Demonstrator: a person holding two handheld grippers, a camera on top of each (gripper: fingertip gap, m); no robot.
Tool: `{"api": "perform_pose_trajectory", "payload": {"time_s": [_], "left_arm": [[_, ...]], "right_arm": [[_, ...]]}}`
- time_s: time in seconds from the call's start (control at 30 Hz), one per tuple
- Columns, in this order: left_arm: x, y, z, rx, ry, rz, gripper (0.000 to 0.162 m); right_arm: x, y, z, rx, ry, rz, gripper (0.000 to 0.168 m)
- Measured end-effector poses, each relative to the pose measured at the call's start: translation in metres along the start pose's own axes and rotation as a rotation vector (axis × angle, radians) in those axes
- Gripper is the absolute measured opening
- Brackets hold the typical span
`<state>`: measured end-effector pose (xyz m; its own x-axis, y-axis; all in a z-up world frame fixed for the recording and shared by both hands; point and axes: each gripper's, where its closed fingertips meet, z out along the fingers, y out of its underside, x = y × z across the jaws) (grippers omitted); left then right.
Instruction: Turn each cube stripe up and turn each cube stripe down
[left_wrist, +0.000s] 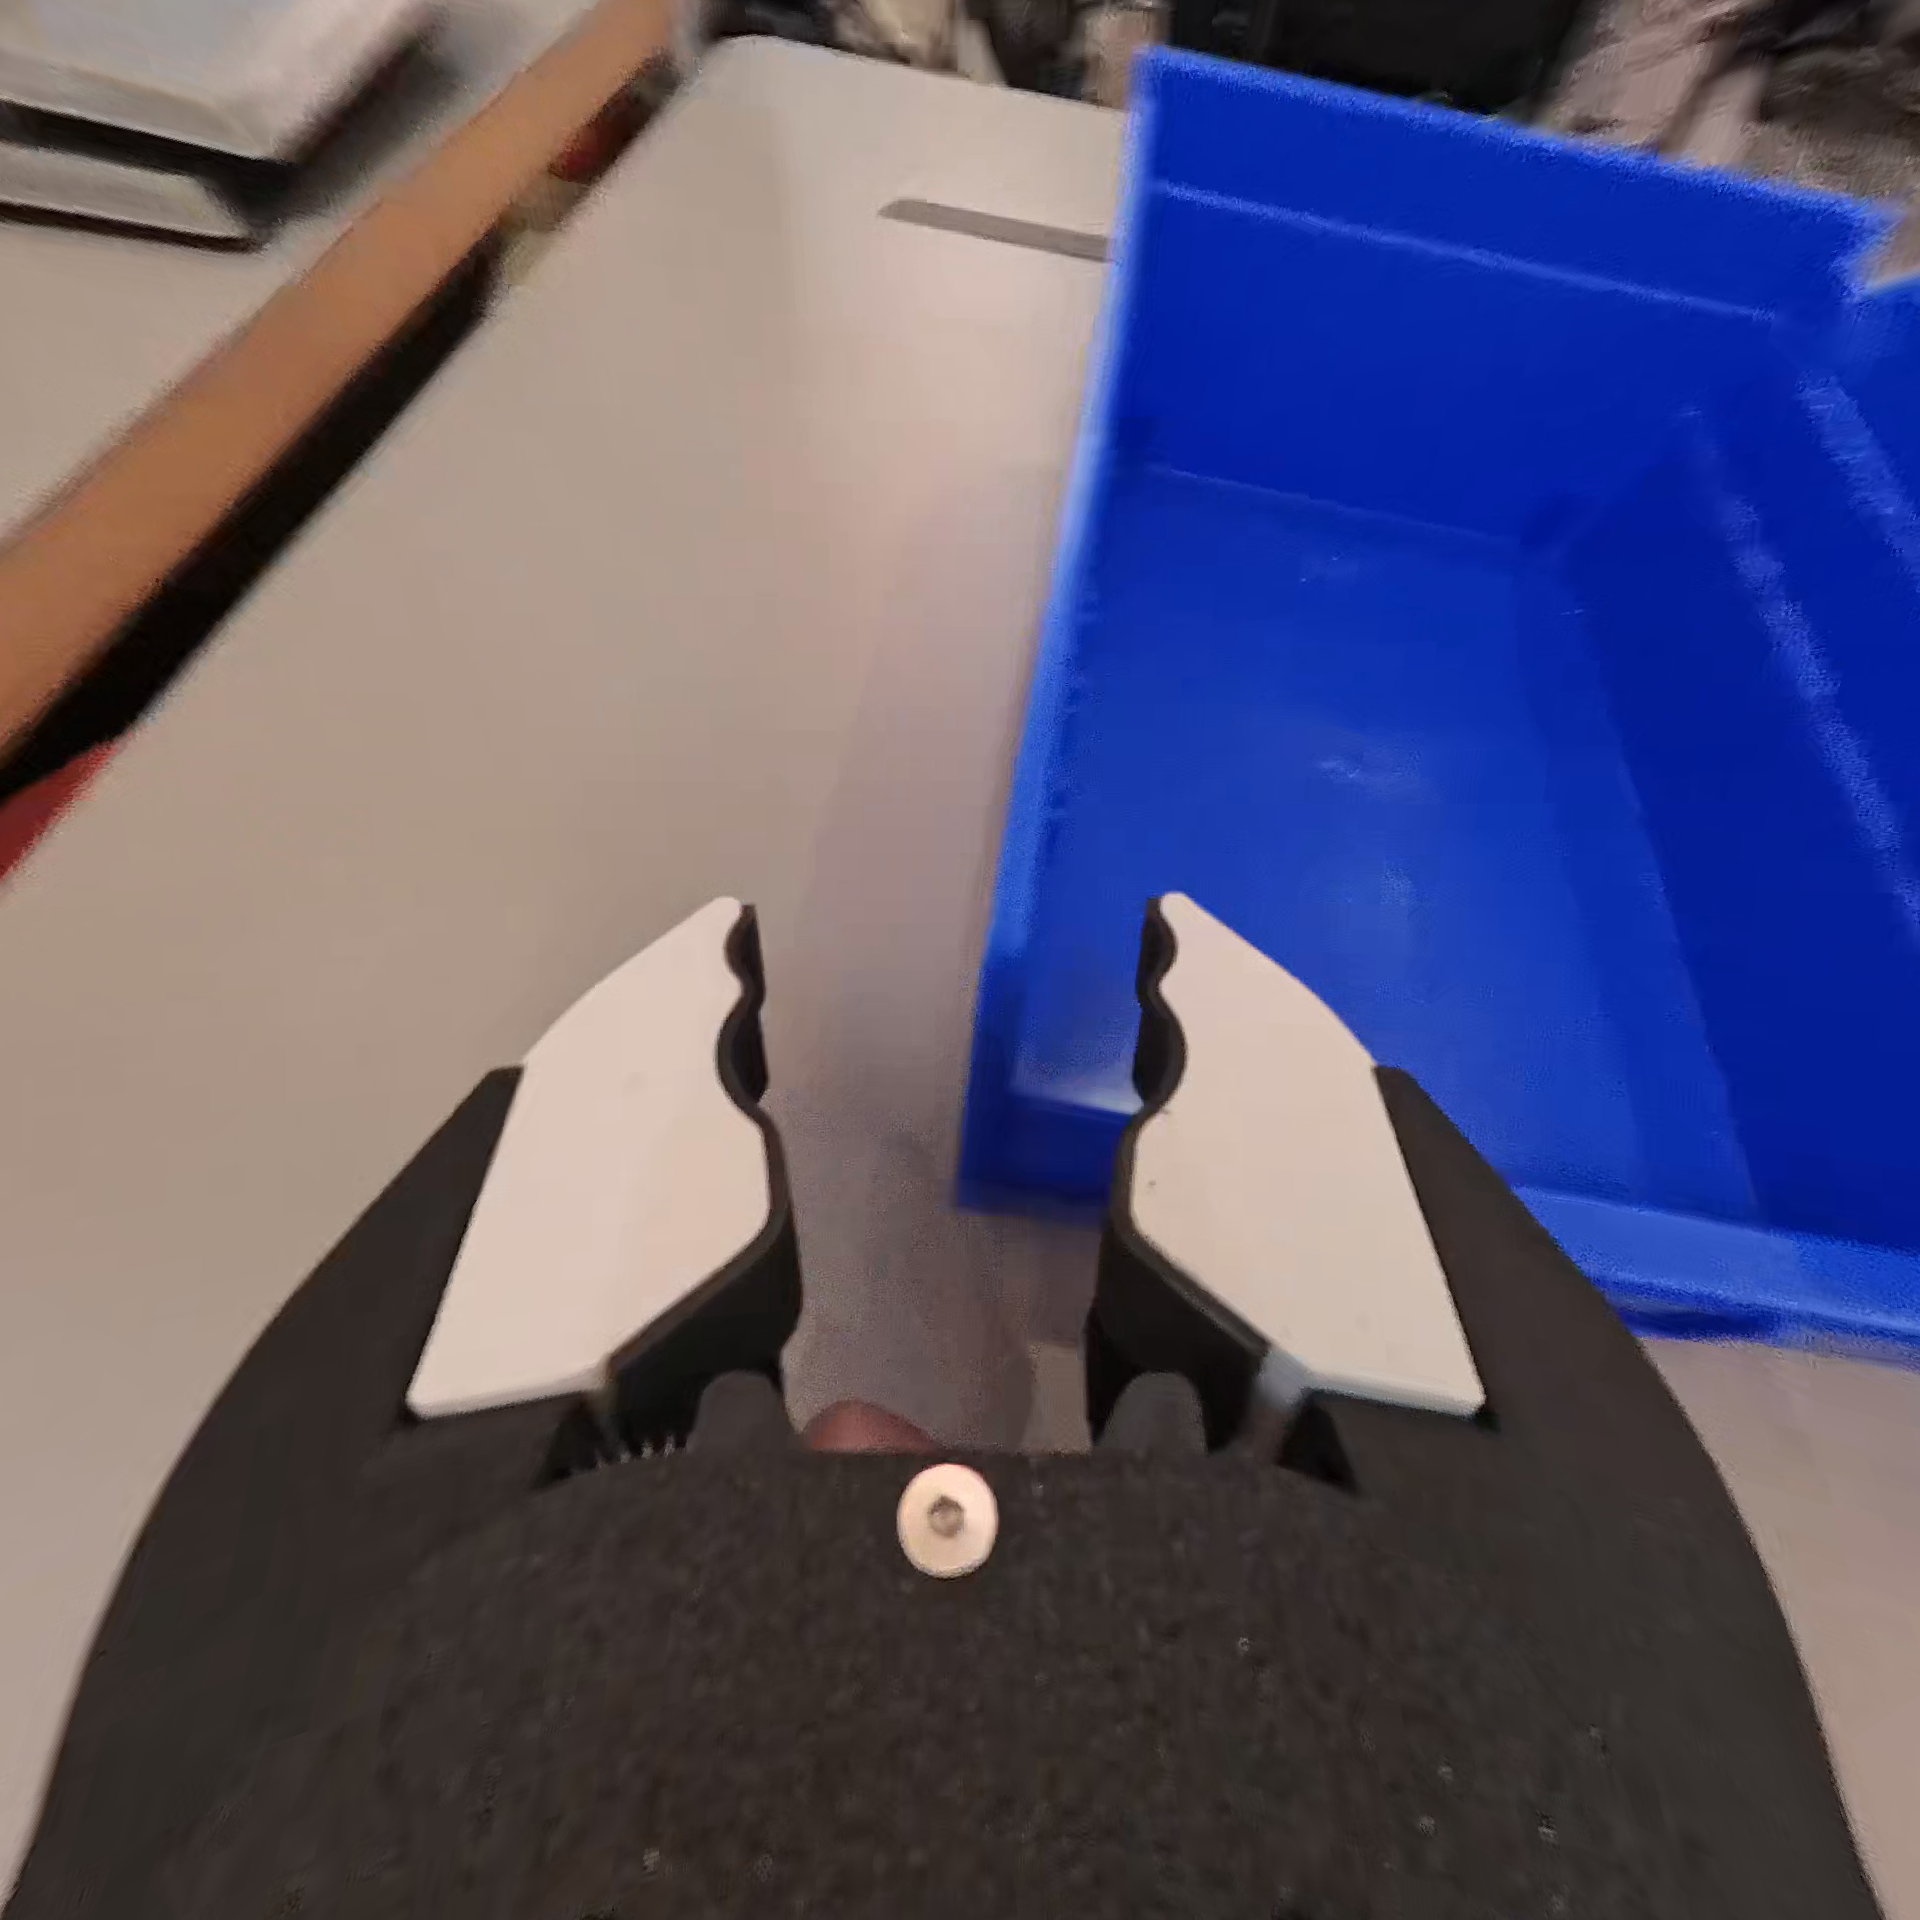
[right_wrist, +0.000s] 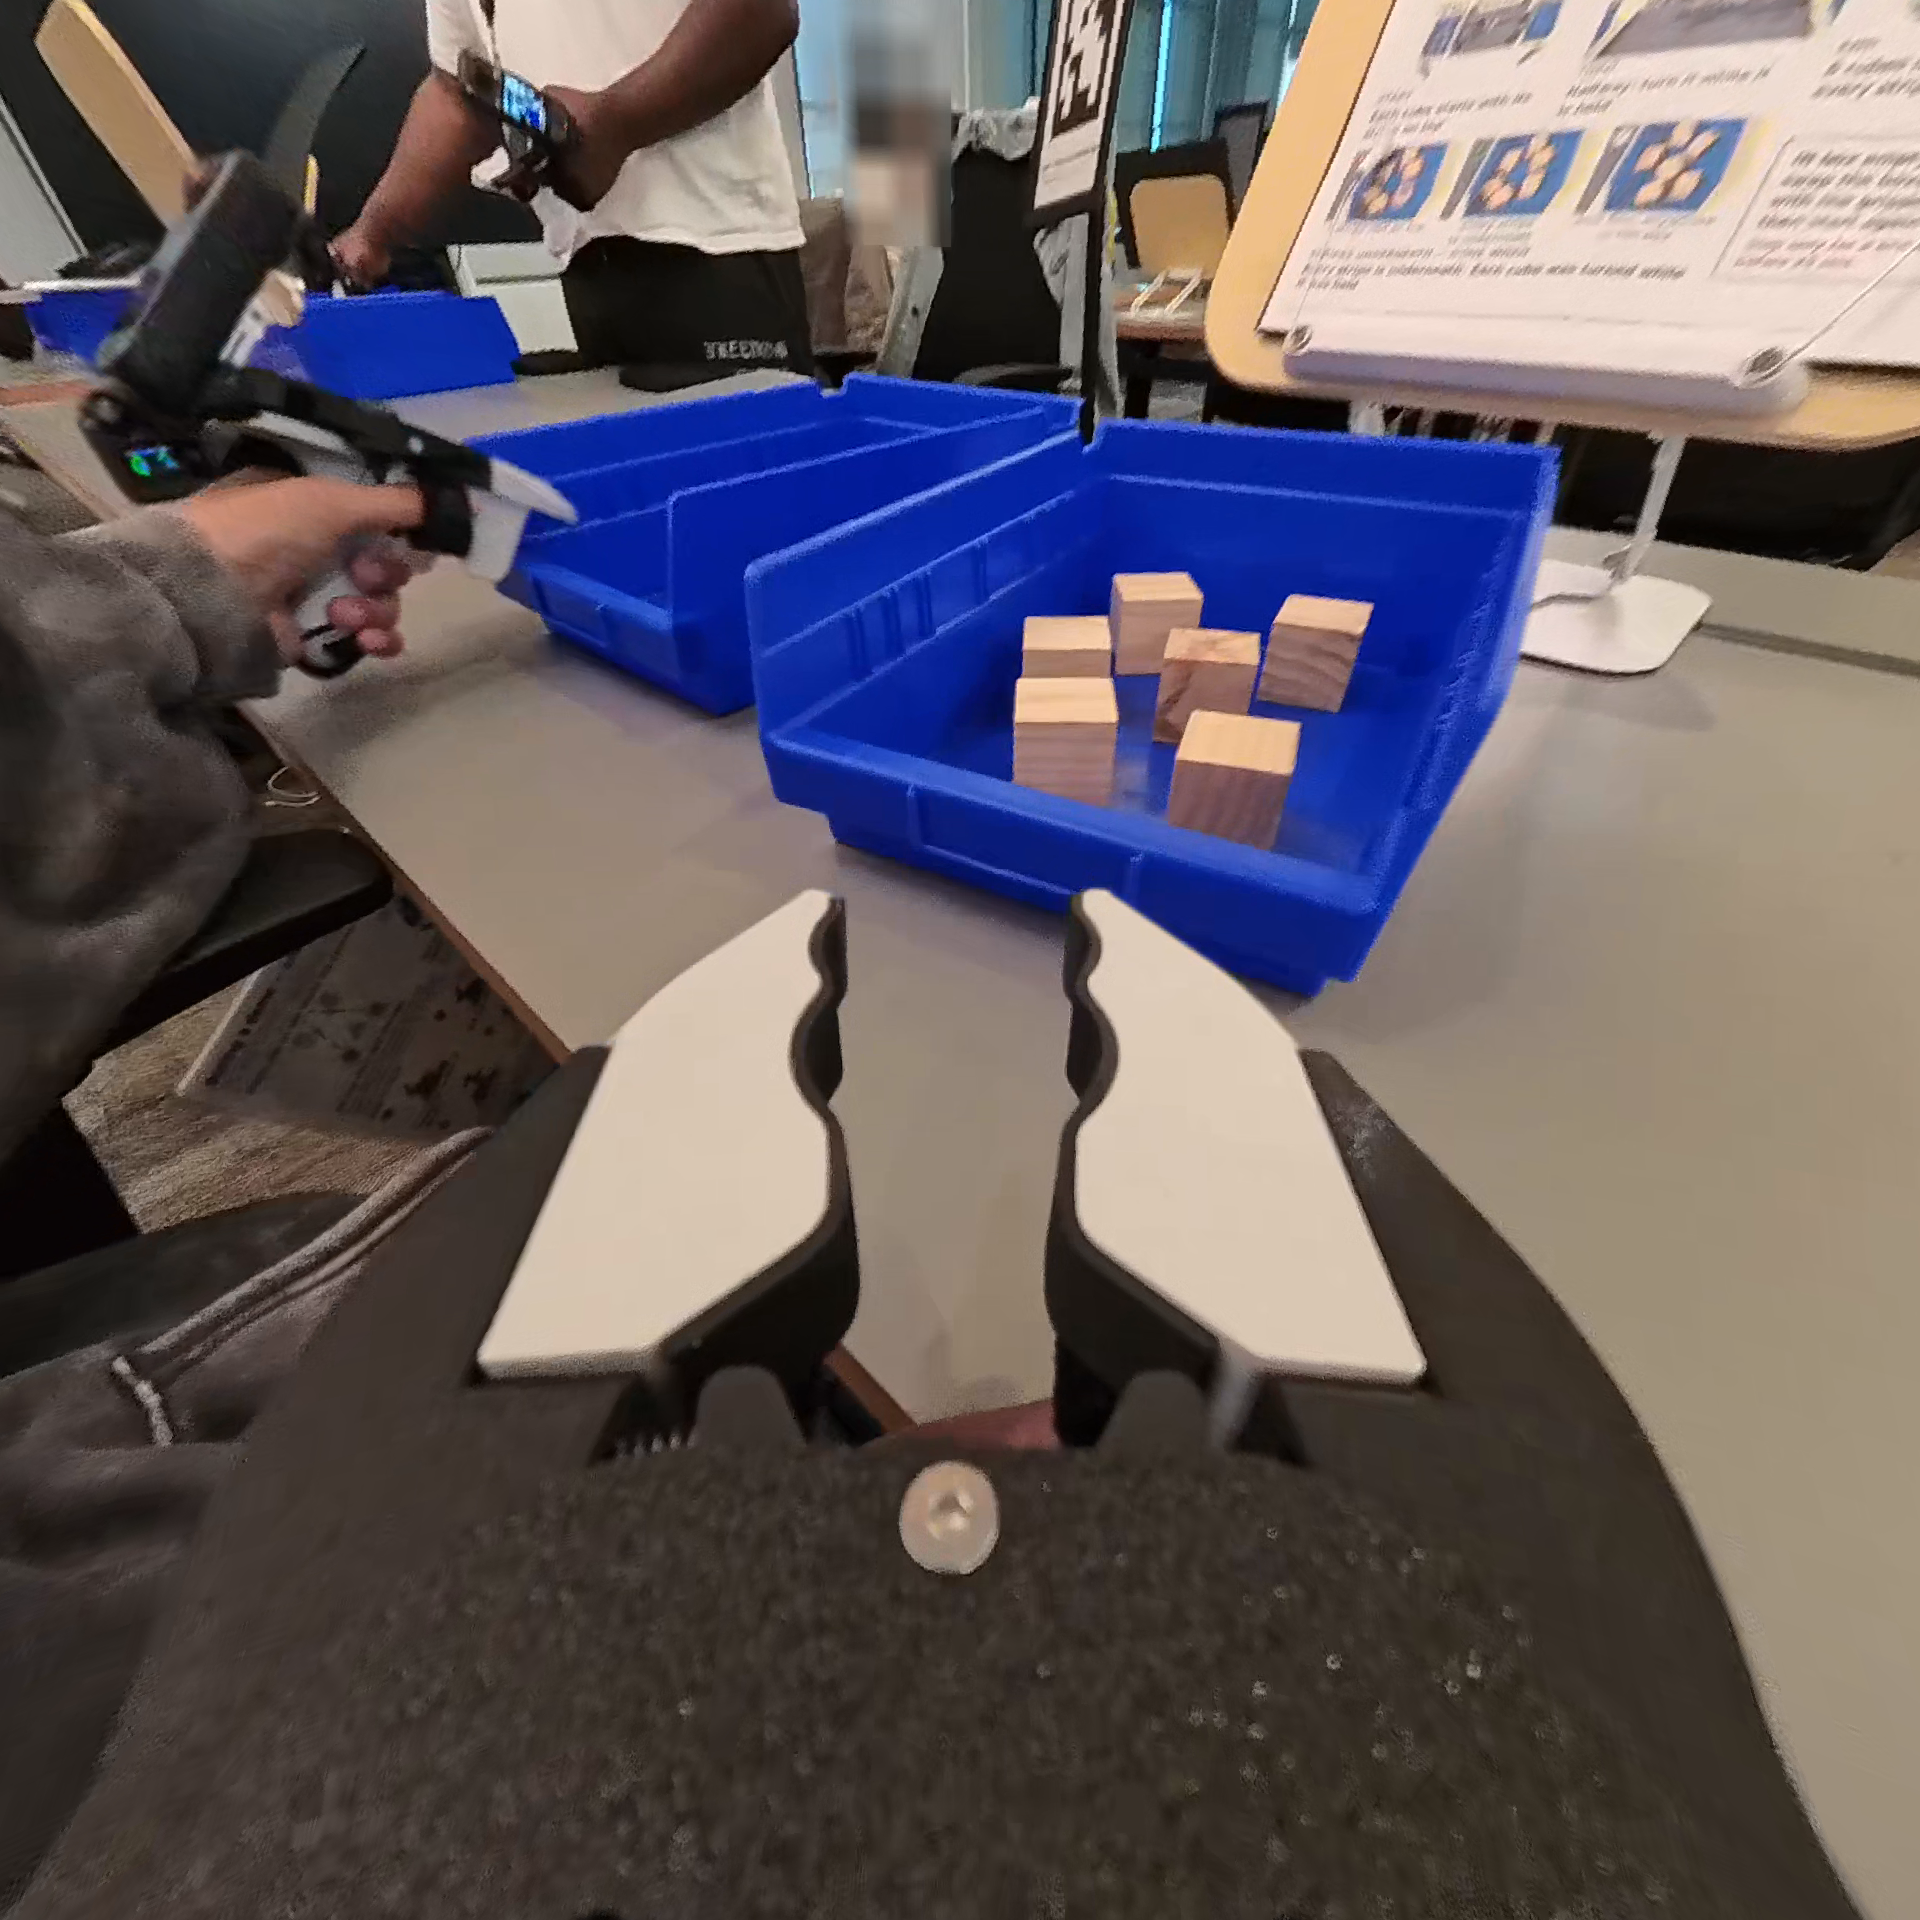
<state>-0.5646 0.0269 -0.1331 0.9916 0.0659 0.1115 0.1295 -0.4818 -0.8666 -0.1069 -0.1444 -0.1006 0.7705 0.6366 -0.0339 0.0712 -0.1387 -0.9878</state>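
No stripes visible on the 6 cubes (right_wrist: 1184, 701). Blue bin (left_wrist: 1455, 727) motion-blurred, cut off by the right edge. Instruction sheet (right_wrist: 1621, 156) blurred, cropped.

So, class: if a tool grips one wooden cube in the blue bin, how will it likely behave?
The nearest wooden cube looks like solid wood, so probably stiff and fairly light. Its flat faces suggest it will sit rather than roll. With five neighbours close in the blue bin, a push may nudge them.
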Motion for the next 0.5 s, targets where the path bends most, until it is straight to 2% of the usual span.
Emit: {"api": "perform_pose_trajectory", "payload": {"time_s": [0.03, 0.07, 0.1, 0.23, 0.4, 0.5], "left_arm": [[0.009, -0.003, 0.004, 0.002, 0.08, -0.021, 0.045], [0.015, -0.006, 0.005, 0.007, 0.134, -0.031, 0.014], [0.016, -0.007, 0.006, 0.016, 0.141, -0.036, 0.004], [0.023, 0.007, -0.013, 0.005, 0.024, 0.067, 0.002], [0.041, 0.041, -0.072, 0.033, -0.131, 0.095, 0.003], [0.046, 0.06, -0.105, 0.042, -0.168, 0.076, 0.004]], "right_arm": [[-0.003, 0.003, 0.002, -0.015, -0.007, 0.001, 0.04], [-0.005, 0.006, 0.005, -0.028, -0.014, -0.001, 0.04], [-0.008, 0.008, 0.007, -0.039, -0.021, -0.001, 0.04], [-0.038, 0.013, 0.027, -0.113, -0.107, -0.018, 0.042], [-0.091, 0.01, 0.07, -0.167, -0.165, -0.15, 0.045], [-0.115, 0.013, 0.101, -0.22, -0.191, -0.138, 0.045]]}}
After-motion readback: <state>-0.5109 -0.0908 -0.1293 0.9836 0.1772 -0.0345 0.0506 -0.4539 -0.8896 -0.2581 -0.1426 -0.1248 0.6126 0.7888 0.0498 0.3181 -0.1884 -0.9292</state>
